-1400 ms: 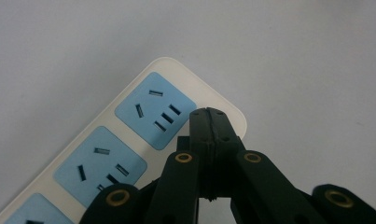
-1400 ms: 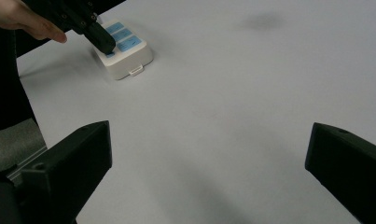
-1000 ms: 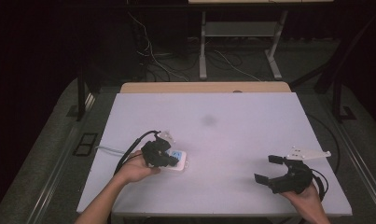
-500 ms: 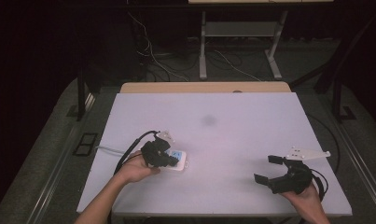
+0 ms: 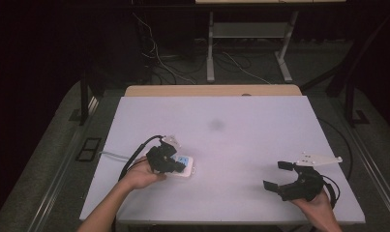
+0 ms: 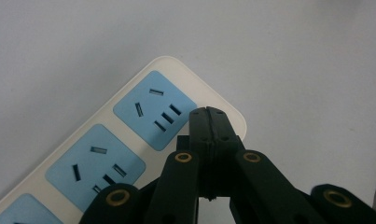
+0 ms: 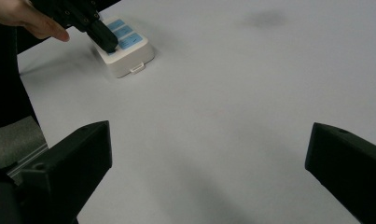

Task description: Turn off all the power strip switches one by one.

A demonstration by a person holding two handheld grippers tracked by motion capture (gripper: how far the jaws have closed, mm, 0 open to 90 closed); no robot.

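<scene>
A white power strip (image 5: 187,167) with blue socket faces lies on the left part of the table, near the front. My left gripper (image 5: 179,167) is shut, its jaws pressed together with nothing between them. Its tip rests over the strip's end, beside the last blue socket (image 6: 154,108), as the left gripper view (image 6: 209,112) shows. My right gripper (image 5: 276,175) is held open near the front right corner, low over bare table. From the right gripper view (image 7: 209,144) the strip (image 7: 129,53) and the left gripper (image 7: 104,39) appear far off at upper left.
The white table (image 5: 241,140) has a wooden strip along its far edge and a faint dark smudge (image 5: 216,124) near the middle. The strip's cord (image 5: 110,154) runs off the left side. Cables and a metal stand sit on the floor beyond.
</scene>
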